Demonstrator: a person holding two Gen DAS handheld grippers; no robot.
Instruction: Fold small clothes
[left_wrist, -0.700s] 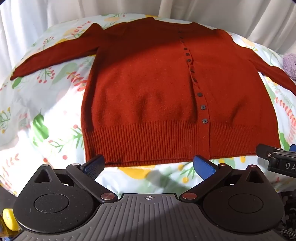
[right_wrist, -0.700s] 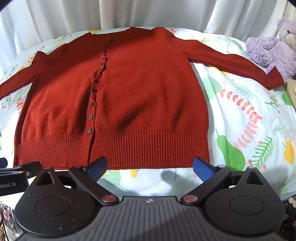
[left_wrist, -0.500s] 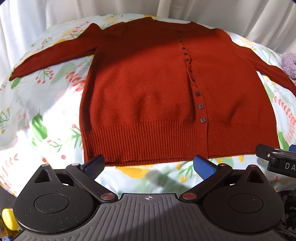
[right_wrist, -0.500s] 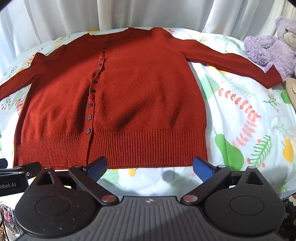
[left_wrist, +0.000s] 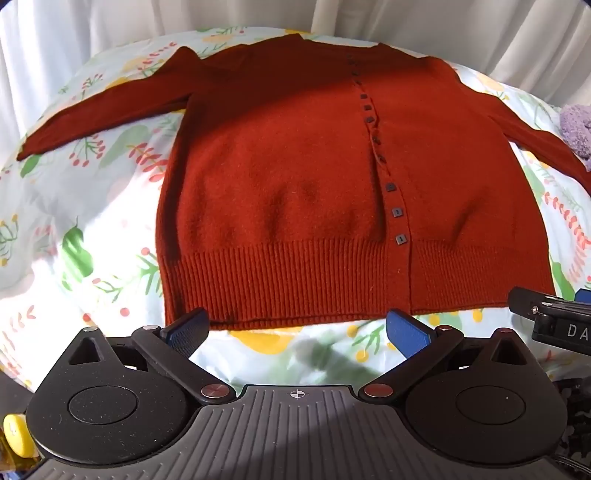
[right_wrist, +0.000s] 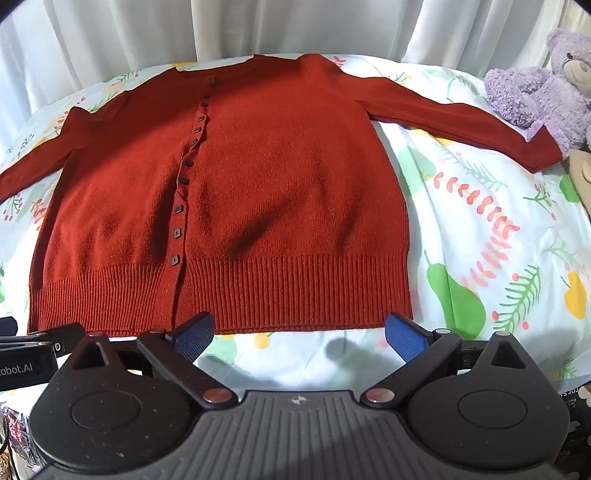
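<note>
A rust-red buttoned cardigan (left_wrist: 295, 192) (right_wrist: 258, 192) lies flat on the floral bedsheet (left_wrist: 74, 206) (right_wrist: 480, 229), both sleeves spread out to the sides and its ribbed hem nearest me. My left gripper (left_wrist: 297, 330) hovers just short of the hem's left half, open, its blue pads (left_wrist: 184, 330) holding nothing. My right gripper (right_wrist: 299, 334) hovers just short of the hem's right half, also open and empty. Each gripper's side shows at the edge of the other's view.
A purple teddy bear (right_wrist: 543, 85) sits at the sheet's far right, touching the right sleeve cuff, with a beige soft toy (right_wrist: 581, 173) below it. White curtains (right_wrist: 258, 26) hang behind the bed. Bare sheet lies on both sides of the cardigan.
Both grippers have edged slightly forward and to the right over the hem; the cardigan has not moved and the jaws stay wide.
</note>
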